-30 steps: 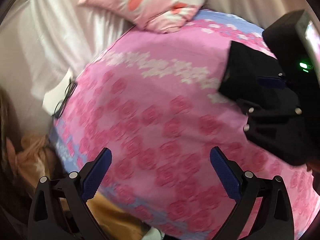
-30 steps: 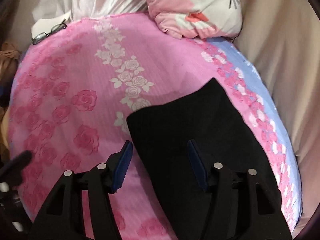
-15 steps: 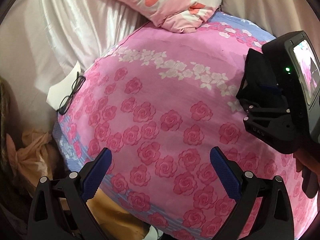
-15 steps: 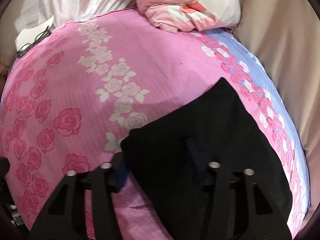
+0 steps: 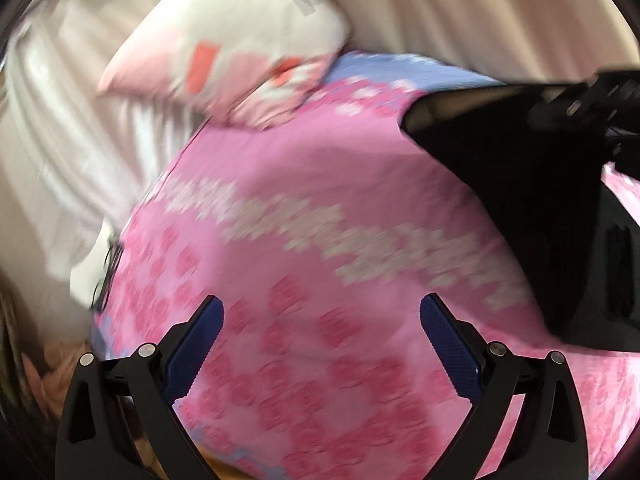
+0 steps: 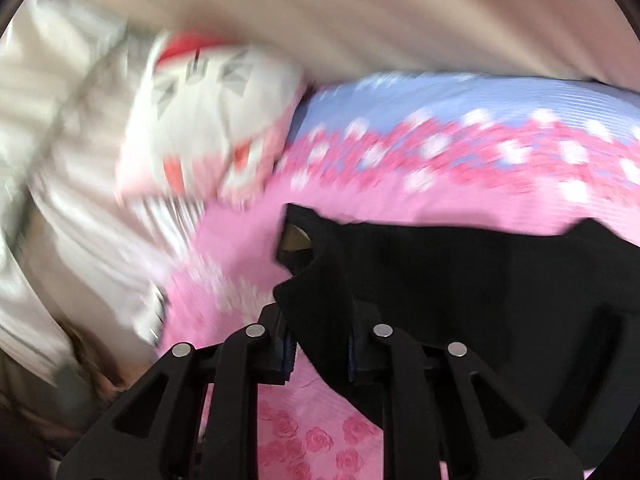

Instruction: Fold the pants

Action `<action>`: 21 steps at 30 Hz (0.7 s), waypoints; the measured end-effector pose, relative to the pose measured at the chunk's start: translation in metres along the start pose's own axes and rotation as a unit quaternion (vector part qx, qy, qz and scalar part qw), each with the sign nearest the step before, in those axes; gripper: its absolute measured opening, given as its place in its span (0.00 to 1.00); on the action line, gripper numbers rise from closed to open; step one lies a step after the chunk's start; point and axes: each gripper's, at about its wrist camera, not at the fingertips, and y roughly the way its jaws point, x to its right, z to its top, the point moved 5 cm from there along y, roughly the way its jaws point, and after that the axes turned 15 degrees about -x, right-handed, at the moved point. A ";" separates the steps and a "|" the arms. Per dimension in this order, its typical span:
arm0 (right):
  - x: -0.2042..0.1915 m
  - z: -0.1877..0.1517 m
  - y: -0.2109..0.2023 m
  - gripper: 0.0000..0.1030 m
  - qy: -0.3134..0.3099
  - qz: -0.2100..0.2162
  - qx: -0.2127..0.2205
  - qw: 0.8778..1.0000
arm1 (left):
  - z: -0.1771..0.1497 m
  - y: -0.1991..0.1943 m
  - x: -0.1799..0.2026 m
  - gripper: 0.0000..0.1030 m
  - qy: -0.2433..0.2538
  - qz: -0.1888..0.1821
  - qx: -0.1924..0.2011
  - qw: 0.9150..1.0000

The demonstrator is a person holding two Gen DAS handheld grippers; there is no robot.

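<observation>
The black pants [image 6: 420, 280] are lifted off the pink rose bedspread [image 6: 320, 448], and their edge hangs in front of my right gripper [image 6: 320, 350], which is shut on the fabric. In the left wrist view the pants [image 5: 520, 192] hang as a dark sheet at the right, held from above by the right gripper's black body [image 5: 580, 108]. My left gripper [image 5: 322, 344] is open and empty, low over the bedspread [image 5: 300, 240], well left of the pants. Both views are motion-blurred.
A pink and white pillow [image 5: 240, 48] lies at the head of the bed, also in the right wrist view [image 6: 208, 120]. Pale curtains [image 5: 460, 8] hang behind. Glasses on a white paper [image 5: 104, 276] lie at the bed's left edge.
My right gripper has closed on the pants' edge and lifted them off the bed, swinging upward. My left gripper stays open and has shifted its view toward the pillow.
</observation>
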 end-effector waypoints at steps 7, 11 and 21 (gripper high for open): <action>0.100 -0.017 -0.140 0.17 0.089 0.010 0.105 0.990 | 0.014 -0.034 0.106 0.95 0.092 -0.017 0.041 0.995; 0.167 -0.043 -0.195 0.17 0.142 0.005 0.140 0.980 | 0.008 -0.055 0.167 0.95 0.136 -0.026 0.053 0.989; 0.337 -0.167 -0.226 0.17 0.305 0.017 0.143 0.941 | -0.016 -0.085 0.278 0.95 0.197 -0.043 0.043 0.978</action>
